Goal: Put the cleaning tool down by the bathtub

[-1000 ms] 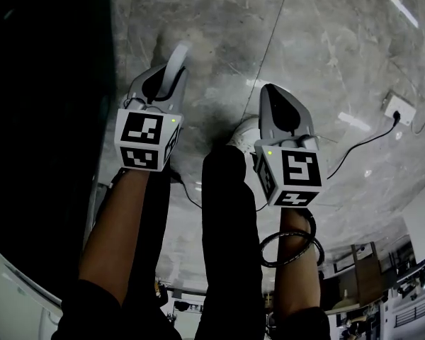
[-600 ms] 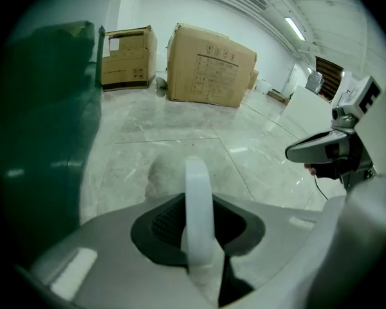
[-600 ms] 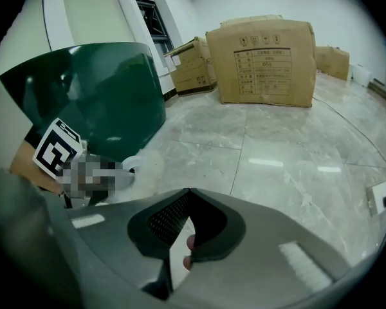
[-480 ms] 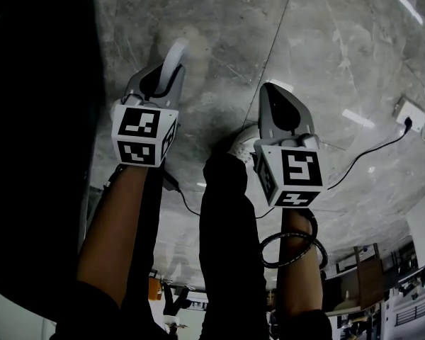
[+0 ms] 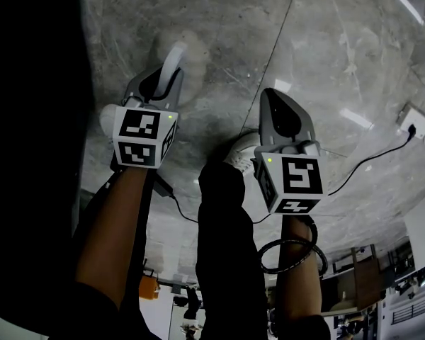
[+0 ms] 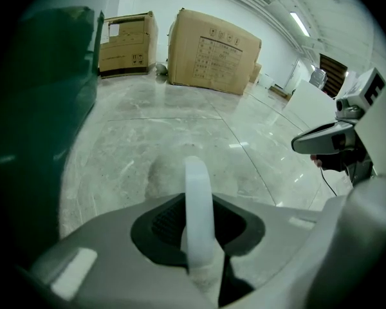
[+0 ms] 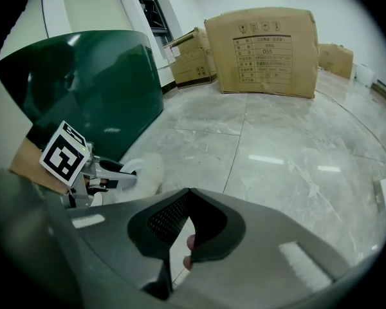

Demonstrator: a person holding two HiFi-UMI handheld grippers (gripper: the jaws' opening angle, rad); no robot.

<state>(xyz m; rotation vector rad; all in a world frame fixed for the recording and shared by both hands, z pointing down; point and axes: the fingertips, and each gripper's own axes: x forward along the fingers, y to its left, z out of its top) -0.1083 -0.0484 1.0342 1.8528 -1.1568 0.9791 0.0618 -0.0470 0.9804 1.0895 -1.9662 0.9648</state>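
Left gripper (image 5: 163,76) clamping the tool (image 6: 197,198), right gripper (image 5: 278,108) closed empty, we are risking dropping it from height, away from the tub (image 7: 90,89).

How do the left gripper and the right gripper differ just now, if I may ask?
The left gripper is shut on the cleaning tool by its white handle; the right gripper has its jaws together on nothing. The left gripper hangs beside the dark green bathtub; the right gripper is farther from it, over open floor. Both point forward above the marble floor.
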